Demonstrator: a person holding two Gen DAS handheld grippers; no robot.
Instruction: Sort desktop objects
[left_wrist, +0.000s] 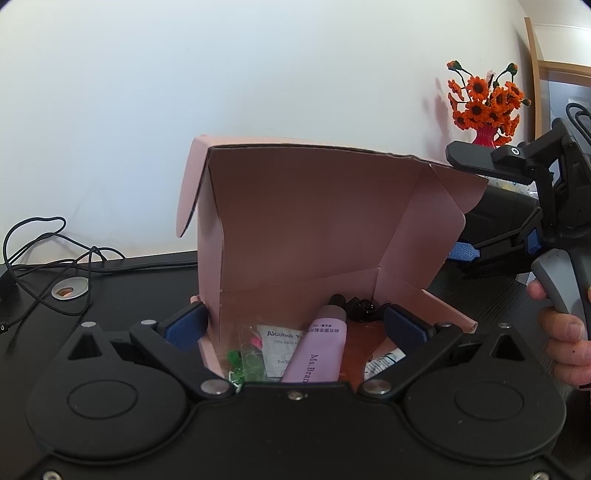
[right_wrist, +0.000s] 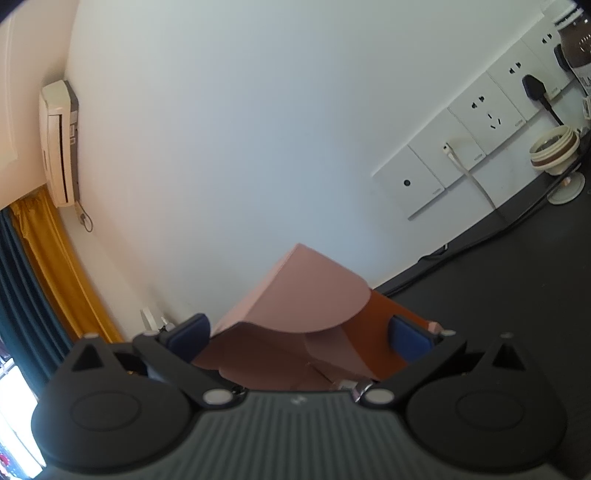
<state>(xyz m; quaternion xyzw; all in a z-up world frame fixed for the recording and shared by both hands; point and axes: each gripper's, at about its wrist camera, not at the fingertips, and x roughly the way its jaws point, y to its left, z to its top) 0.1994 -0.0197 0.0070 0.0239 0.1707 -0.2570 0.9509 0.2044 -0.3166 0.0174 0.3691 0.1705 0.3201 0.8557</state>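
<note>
A pink cardboard box (left_wrist: 436, 306) stands on the black desk with its lid (left_wrist: 306, 218) raised. Inside lie a lilac tube (left_wrist: 317, 350), an alcohol pad packet (left_wrist: 277, 347), a small clear bag of green and pink bits (left_wrist: 243, 354), a black item (left_wrist: 358, 306) at the back and a printed packet (left_wrist: 384, 360). My left gripper (left_wrist: 295, 325) is open at the box's front; its left finger is outside the left wall and its right finger is over the inside. My right gripper (right_wrist: 301, 334) is open, with the lid's pink side flap (right_wrist: 303, 299) between its fingers. In the left wrist view a hand (left_wrist: 565, 343) holds it by the lid's right flap.
An orange flower bunch in a red vase (left_wrist: 484, 107) stands at the back right. Loose black cables (left_wrist: 48, 251) and a metal grommet (left_wrist: 70, 291) lie at the left. Wall sockets (right_wrist: 476, 147) with plugged leads and a cream stand object (right_wrist: 554, 151) are along the wall.
</note>
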